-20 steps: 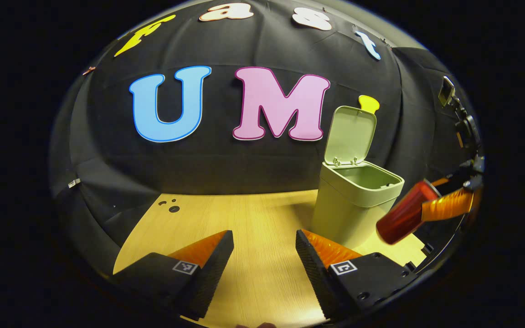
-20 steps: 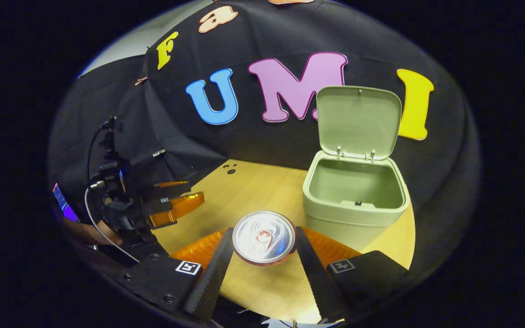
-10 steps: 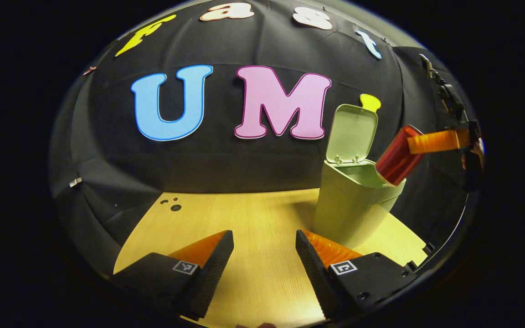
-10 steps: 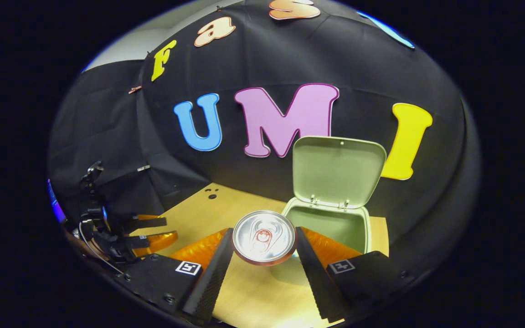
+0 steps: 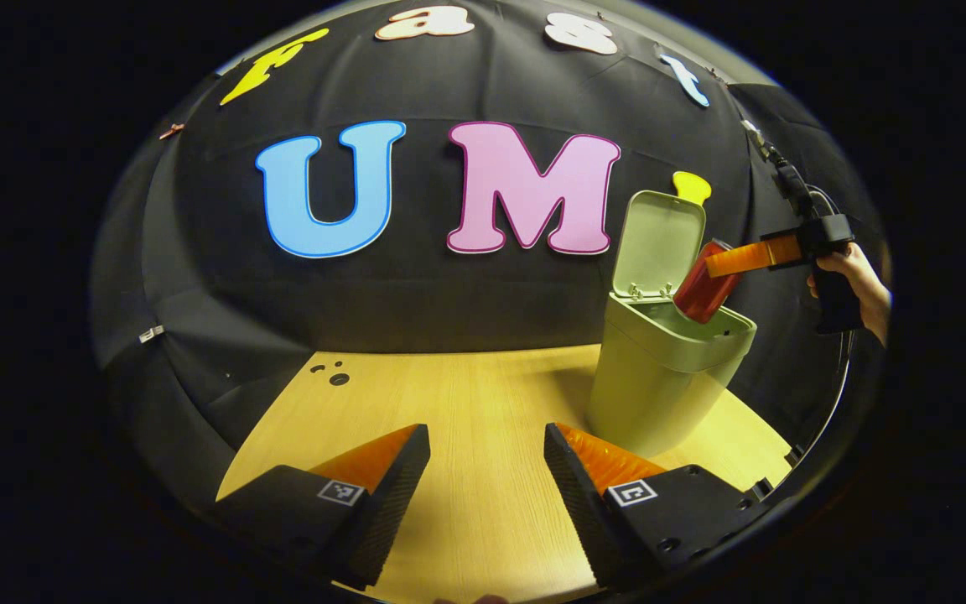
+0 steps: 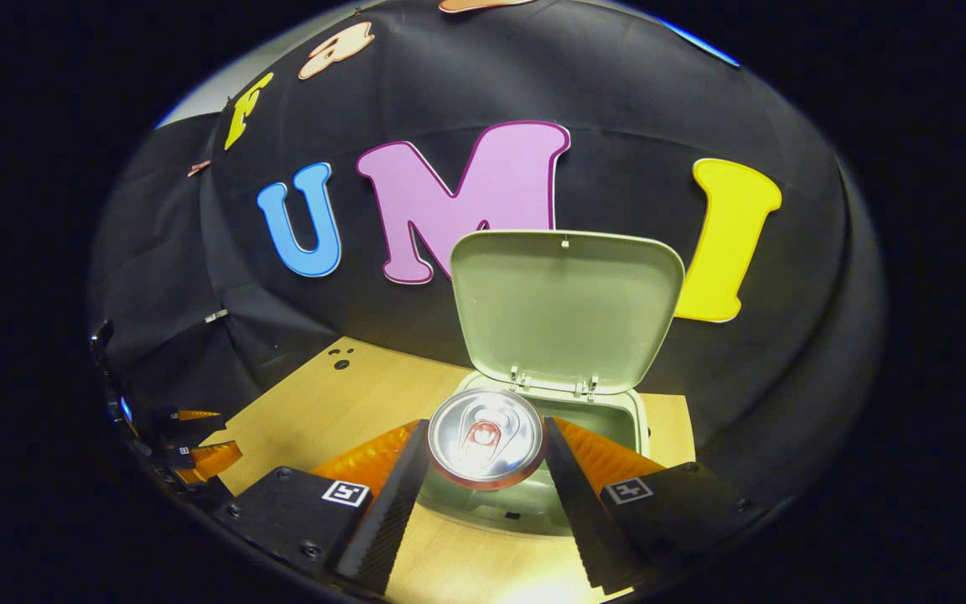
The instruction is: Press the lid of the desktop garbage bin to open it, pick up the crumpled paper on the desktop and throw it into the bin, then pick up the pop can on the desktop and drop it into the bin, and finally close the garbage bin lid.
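Observation:
A pale green bin (image 5: 659, 377) stands at the right of the wooden table (image 5: 466, 403), its lid (image 5: 657, 243) tipped up and back. My right gripper (image 6: 485, 470) is shut on the red pop can (image 6: 485, 436); its silver top faces the camera, right over the bin's mouth (image 6: 609, 415) below the raised lid (image 6: 565, 306). In the left gripper view the can (image 5: 701, 289) hangs tilted, its lower end dipping into the bin's opening, with the right gripper (image 5: 764, 254) and a hand (image 5: 856, 281) behind it. My left gripper (image 5: 487, 478) is open above the table, left of the bin.
Small dark holes (image 5: 332, 373) mark the table's far left. The booth's black cloth wall rises just behind the bin. The left gripper (image 6: 198, 453) sits low at the left edge of the right gripper view.
The right gripper has carried the can up from beside the bin and over its rim; the can's lower end now dips into the opening. The left gripper has stayed nearly still.

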